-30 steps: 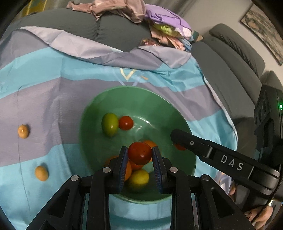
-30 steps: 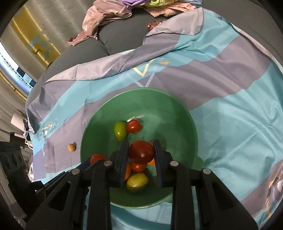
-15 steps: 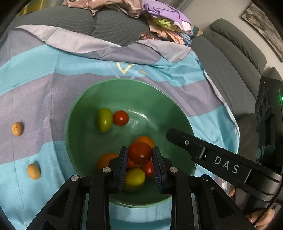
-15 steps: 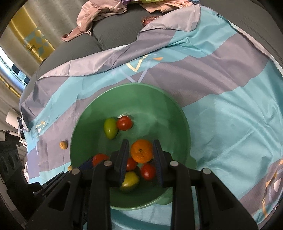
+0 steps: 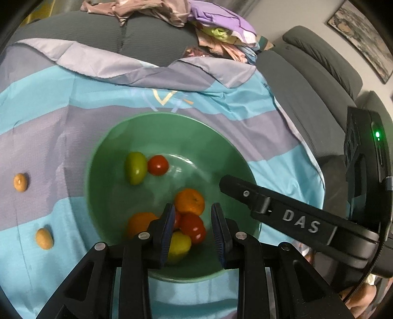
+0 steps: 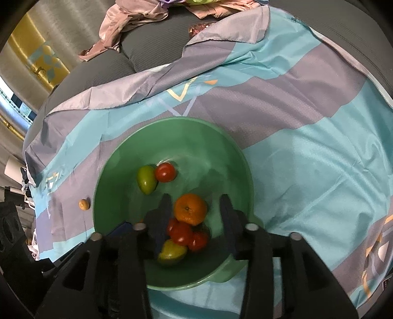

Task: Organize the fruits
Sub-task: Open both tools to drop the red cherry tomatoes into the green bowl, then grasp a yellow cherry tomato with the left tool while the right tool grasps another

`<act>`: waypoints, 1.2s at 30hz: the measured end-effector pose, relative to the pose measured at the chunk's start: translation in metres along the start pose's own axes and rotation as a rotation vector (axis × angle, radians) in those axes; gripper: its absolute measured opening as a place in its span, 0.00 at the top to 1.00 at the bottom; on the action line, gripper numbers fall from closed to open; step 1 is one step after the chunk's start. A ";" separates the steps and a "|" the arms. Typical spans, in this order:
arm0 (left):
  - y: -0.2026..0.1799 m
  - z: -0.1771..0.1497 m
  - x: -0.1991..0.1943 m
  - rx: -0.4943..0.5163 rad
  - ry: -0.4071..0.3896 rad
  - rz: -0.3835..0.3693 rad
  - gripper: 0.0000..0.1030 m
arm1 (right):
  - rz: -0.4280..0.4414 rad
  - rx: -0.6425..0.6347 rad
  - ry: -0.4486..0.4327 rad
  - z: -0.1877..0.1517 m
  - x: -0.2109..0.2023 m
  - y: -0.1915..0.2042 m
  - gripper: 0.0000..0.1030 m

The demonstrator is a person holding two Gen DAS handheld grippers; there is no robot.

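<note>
A green bowl sits on a striped cloth and holds several fruits: a green one, a red tomato, an orange, red tomatoes and a yellow fruit. My left gripper is open and empty above the bowl's near side. My right gripper is open and empty above the bowl. The right gripper's finger shows in the left wrist view.
Two small orange-brown fruits lie on the cloth left of the bowl; one shows in the right wrist view. Crumpled clothes lie on the grey sofa behind.
Both grippers held red tomatoes a second ago. The right one let go first, then the left opened; both tomatoes now lie in the bowl among the other fruits.
</note>
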State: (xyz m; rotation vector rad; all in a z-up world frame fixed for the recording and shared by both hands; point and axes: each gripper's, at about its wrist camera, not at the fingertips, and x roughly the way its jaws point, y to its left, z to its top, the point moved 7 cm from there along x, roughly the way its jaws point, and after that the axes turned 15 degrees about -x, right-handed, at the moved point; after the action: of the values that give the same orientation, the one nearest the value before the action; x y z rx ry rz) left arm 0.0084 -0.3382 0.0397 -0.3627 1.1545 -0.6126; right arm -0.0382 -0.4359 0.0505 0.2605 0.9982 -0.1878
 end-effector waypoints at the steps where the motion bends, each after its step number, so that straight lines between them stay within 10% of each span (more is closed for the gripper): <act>1: 0.003 0.001 -0.003 -0.006 -0.003 -0.001 0.73 | -0.001 -0.001 -0.002 0.001 0.000 0.001 0.48; 14: 0.076 0.039 -0.063 -0.146 -0.120 0.015 0.58 | -0.004 -0.059 -0.022 0.004 -0.001 0.031 0.43; 23: 0.168 0.051 -0.089 -0.200 -0.132 0.183 0.58 | 0.008 -0.206 -0.044 0.005 0.004 0.086 0.43; 36: 0.241 0.057 -0.081 -0.331 -0.089 0.225 0.58 | 0.192 -0.422 -0.006 -0.015 0.022 0.186 0.44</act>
State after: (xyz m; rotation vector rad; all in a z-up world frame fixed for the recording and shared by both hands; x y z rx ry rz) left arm 0.1029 -0.1017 -0.0152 -0.5274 1.1923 -0.2048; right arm 0.0118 -0.2552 0.0484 -0.0308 0.9763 0.1966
